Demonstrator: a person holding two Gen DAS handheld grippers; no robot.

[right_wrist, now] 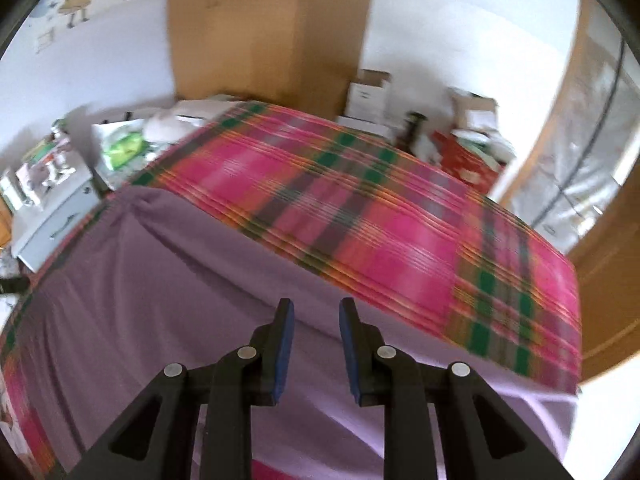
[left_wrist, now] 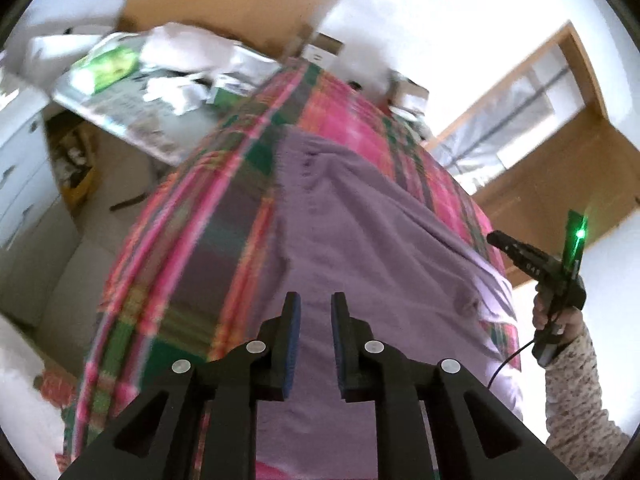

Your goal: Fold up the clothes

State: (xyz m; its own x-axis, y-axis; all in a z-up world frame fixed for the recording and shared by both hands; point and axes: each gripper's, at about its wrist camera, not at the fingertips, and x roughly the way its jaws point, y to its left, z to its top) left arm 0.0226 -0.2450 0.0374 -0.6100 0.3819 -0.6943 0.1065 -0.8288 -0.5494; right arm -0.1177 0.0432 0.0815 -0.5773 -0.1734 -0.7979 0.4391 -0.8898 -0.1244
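**Both grippers empty above a purple garment laid lengthwise on the bed**

Nearest in the left wrist view, the left gripper (left_wrist: 316,312) hangs with its blue-padded fingers apart and nothing between them; purple cloth shows through the gap. The right gripper (right_wrist: 316,318) is likewise parted and empty in its own view, poised over the near end of the same cloth.

Beneath both lies the purple garment (left_wrist: 360,232), spread on the plaid bedspread (right_wrist: 360,200). In the left view its long axis runs straight away from the left gripper toward the far end of the bed, narrowing to a gathered far end with a row of small dark marks, possibly buttons. A few soft ridges cross it; otherwise it lies fairly flat.

In the left view the right gripper appears at the right margin, held in a hand (left_wrist: 550,314) with a patterned sleeve, beside the garment's right edge. So the left gripper sits about over the garment's midline and the right one out at its right side. Judged from this, a first fold would probably bring one long side across the midline, each gripper pinching its own side.

Beyond the bed stand boxes (right_wrist: 366,98) and a brown panel (right_wrist: 268,28), both blurred.
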